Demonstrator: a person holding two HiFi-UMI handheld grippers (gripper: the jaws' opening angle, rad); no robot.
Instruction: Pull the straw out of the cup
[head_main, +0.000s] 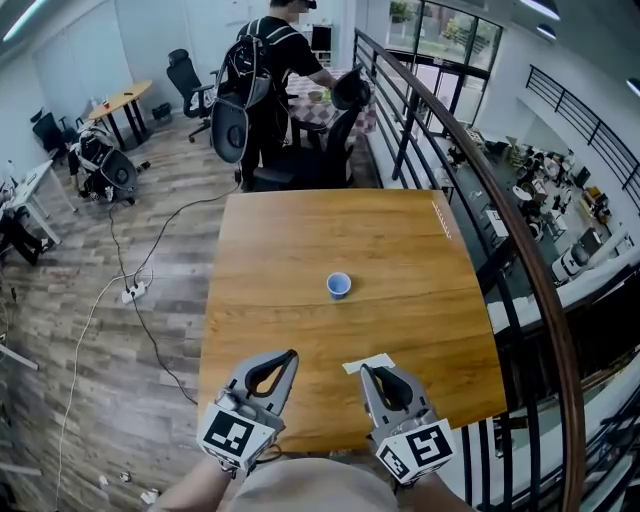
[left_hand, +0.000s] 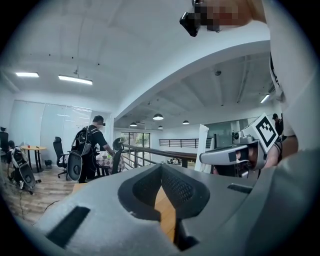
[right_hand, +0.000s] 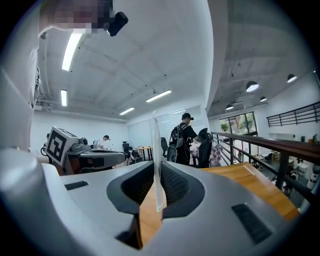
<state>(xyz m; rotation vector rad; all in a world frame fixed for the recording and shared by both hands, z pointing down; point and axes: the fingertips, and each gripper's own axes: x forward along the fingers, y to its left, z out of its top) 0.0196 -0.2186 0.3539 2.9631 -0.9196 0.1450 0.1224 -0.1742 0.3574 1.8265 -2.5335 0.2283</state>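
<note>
– Well, closest to us, the right gripper (right_hand: 157, 202) is clamped on the straw (right_hand: 156, 160), pinching it just above its lower end, with most of its length standing upright above the jaws.

– And how would you say that straw handles?

– Very light, I'd judge, thin-walled and a bit slick. Squeeze hard and it flattens or kinks, so a gentle pinch low down, as we see now, looks about right. The long free end may wobble.

– What about the other side?

– The left gripper (left_hand: 167, 220) has its jaws pressed together with nothing between them, only table wood showing through the hollow.

– Pose?

– In the head view both sit side by side at the bottom of the frame. They point roughly level out across the wooden table (head_main: 300, 230), marker cubes back toward the person holding them.

– And further out?

– The small blue cup (head_main: 339, 285) stands at centre frame, well apart from both grippers, and I can see no straw in it. So the pull looks done. Beyond the table, top of frame, a person (head_main: 272, 60) stands among office chairs.
</note>
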